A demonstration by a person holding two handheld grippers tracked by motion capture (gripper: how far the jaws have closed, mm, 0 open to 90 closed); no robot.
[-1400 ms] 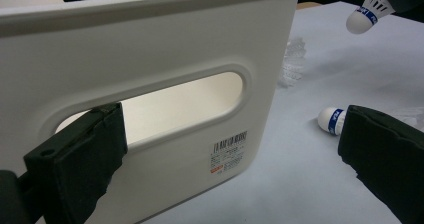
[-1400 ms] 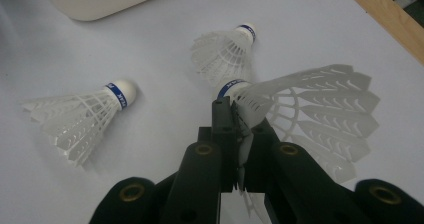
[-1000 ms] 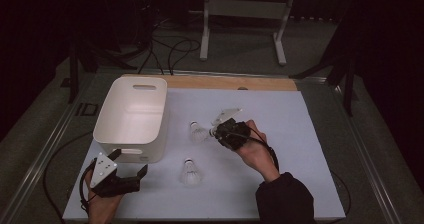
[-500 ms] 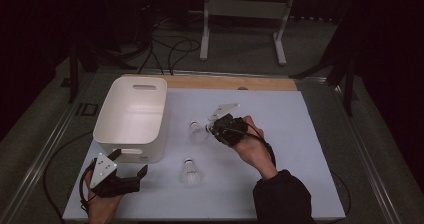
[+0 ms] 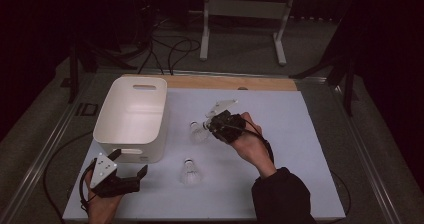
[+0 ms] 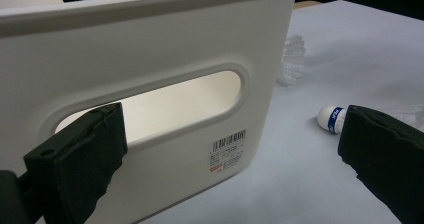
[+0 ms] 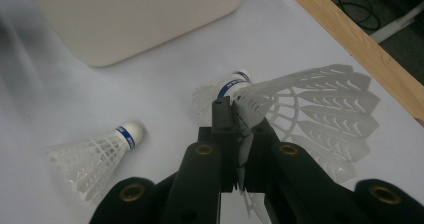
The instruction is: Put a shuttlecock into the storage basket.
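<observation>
My right gripper (image 7: 235, 115) is shut on the skirt of a white shuttlecock (image 7: 305, 109), whose blue-banded cork (image 7: 235, 83) points away and hangs close over the pale sheet. In the high view this gripper (image 5: 210, 125) holds the shuttlecock (image 5: 198, 133) mid-table, right of the white bin (image 5: 132, 114). A second shuttlecock (image 5: 190, 172) lies nearer the front (image 7: 95, 154). My left gripper (image 5: 128, 165) stands open at the front left, its jaws facing the bin's handle slot (image 6: 150, 104), with nothing between them.
The bin's near wall (image 6: 150, 49) stands close before the left jaws. A wooden strip (image 5: 230, 82) edges the far side of the sheet. Beyond the table are a metal stand (image 5: 245, 14) and floor cables (image 5: 170, 46).
The right gripper with its shuttlecock has shifted slightly toward the bin and the far side. The left gripper has stayed where it was.
</observation>
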